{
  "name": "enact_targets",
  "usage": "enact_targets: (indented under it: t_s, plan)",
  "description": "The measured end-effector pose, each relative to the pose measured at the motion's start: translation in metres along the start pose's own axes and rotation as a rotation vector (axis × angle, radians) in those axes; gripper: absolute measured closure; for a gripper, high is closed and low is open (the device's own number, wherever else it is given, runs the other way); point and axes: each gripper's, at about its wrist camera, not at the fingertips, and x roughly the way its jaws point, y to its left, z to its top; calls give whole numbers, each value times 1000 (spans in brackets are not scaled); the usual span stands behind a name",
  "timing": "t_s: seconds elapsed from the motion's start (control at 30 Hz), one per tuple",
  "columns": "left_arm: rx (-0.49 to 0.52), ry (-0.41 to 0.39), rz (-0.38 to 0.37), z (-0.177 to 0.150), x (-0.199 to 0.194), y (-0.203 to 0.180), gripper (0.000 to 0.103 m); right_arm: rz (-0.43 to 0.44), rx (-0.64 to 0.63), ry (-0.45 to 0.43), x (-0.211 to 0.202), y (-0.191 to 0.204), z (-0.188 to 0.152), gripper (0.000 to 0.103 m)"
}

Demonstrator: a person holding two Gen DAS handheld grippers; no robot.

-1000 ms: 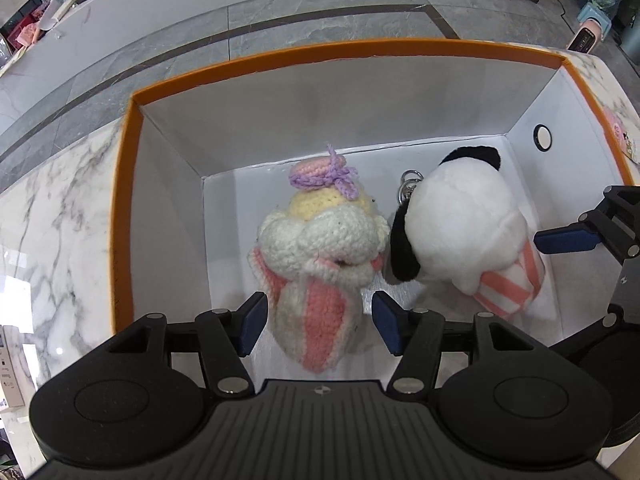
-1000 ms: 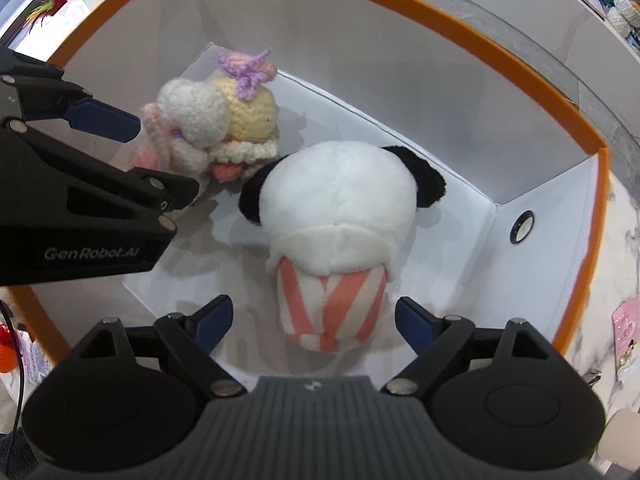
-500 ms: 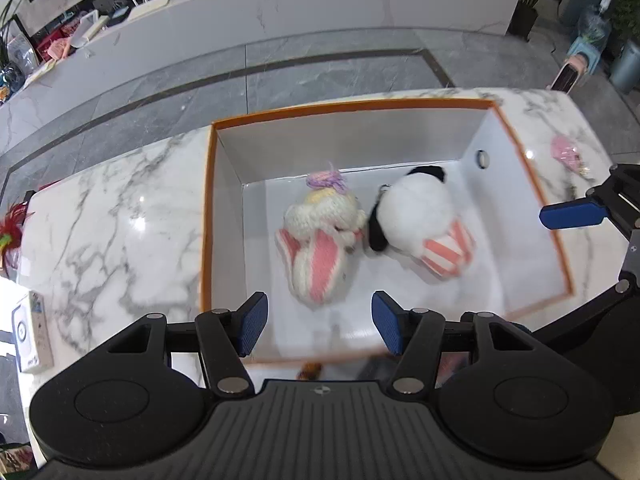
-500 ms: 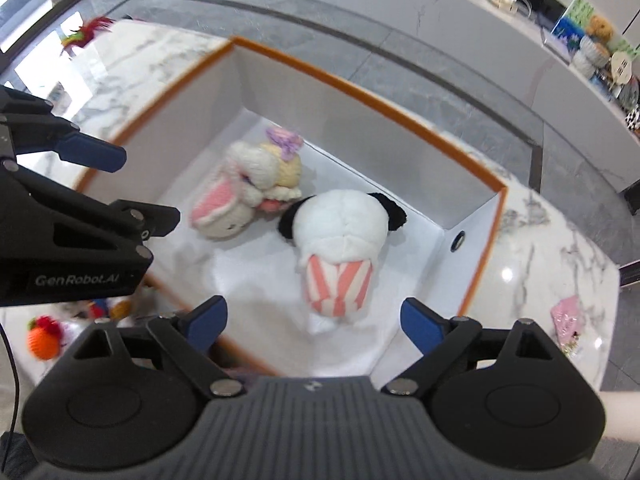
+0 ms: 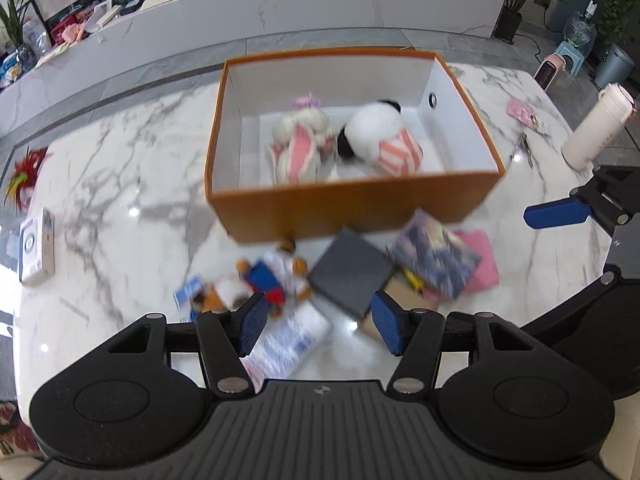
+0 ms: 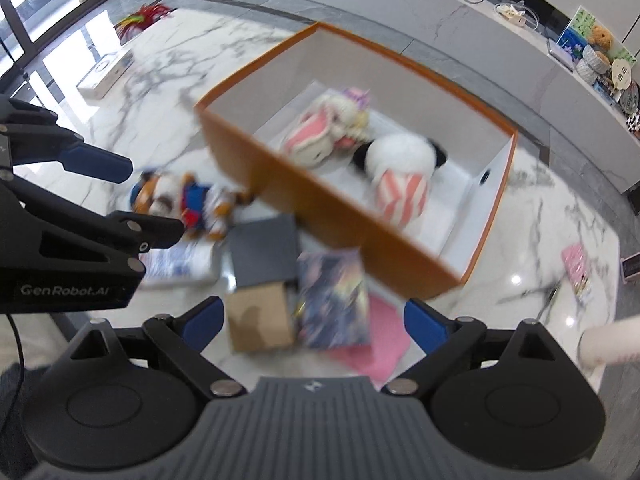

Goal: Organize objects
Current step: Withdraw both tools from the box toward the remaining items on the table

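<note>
Both grippers, left gripper (image 5: 318, 322) and right gripper (image 6: 314, 320), gape empty, the right's jaws having just widened; two plush toys (image 5: 340, 142) sit in the orange-walled cardboard box (image 5: 352, 196) (a start), while the blurred pile of books and toys (image 5: 340, 276) in front of it awaits sorting.

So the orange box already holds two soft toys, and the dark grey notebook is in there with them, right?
Not quite. The orange box does hold two soft toys, a pink-and-white one and a panda, but the dark grey notebook lies outside on the marble table, in front of the box. The left wrist view shows it.

Orange box (image 5: 352, 196), white inside; panda toy (image 5: 376, 128) pink-white striped; marble table (image 5: 120, 184) grey-veined.
</note>
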Motion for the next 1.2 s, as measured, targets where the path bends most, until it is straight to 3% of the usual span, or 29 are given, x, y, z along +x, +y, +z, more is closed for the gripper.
enact_targets:
  t_s: [0.43, 0.63, 0.8, 1.07, 1.2]
  plan:
    - [-119, -16, 14, -77, 24, 24, 35, 73, 56, -25, 27, 43, -56, 6]
    - [-227, -33, 37, -104, 48, 50, 35, 114, 153, -62, 52, 46, -72, 6]
    - [-289, -27, -16, -125, 60, 62, 35, 191, 270, -93, 71, 34, -83, 6]
    - [-349, -44, -28, -144, 76, 76, 35, 235, 295, -152, 97, 22, -87, 6]
    - [-328, -40, 10, -141, 81, 79, 35, 202, 253, -149, 106, 22, -83, 6]
